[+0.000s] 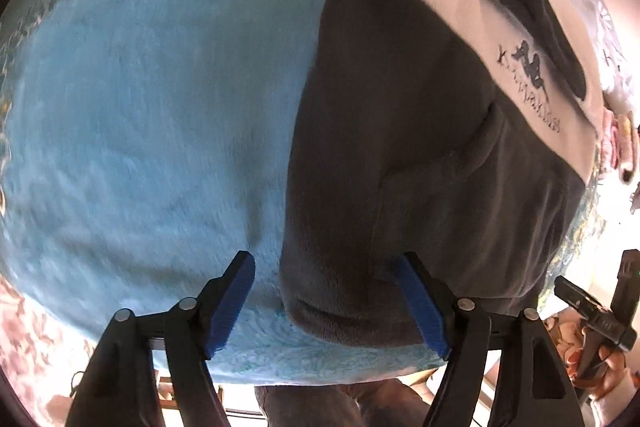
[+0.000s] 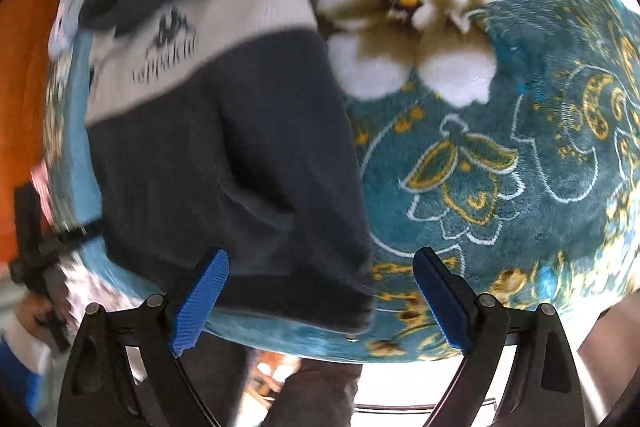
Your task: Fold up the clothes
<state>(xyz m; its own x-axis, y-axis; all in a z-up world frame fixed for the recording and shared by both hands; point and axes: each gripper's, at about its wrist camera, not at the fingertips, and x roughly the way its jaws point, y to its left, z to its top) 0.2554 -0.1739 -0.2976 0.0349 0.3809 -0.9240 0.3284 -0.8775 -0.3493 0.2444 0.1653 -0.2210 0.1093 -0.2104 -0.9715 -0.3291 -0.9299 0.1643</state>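
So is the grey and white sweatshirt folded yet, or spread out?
Spread flat: the sweatshirt lies lengthwise on the blanket, its hem toward both open grippers. Its sleeves are out of clear view.

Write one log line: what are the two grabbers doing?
left gripper: open over sweatshirt hem | right gripper: open over hem corner | blanket underneath

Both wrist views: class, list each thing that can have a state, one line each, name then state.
Sweater: lying on the blanket, partly folded, hem near the edge.
Blanket: spread out under the sweater.
Left gripper: open, astride the sweater's hem corner.
Right gripper: open, astride the other hem corner.
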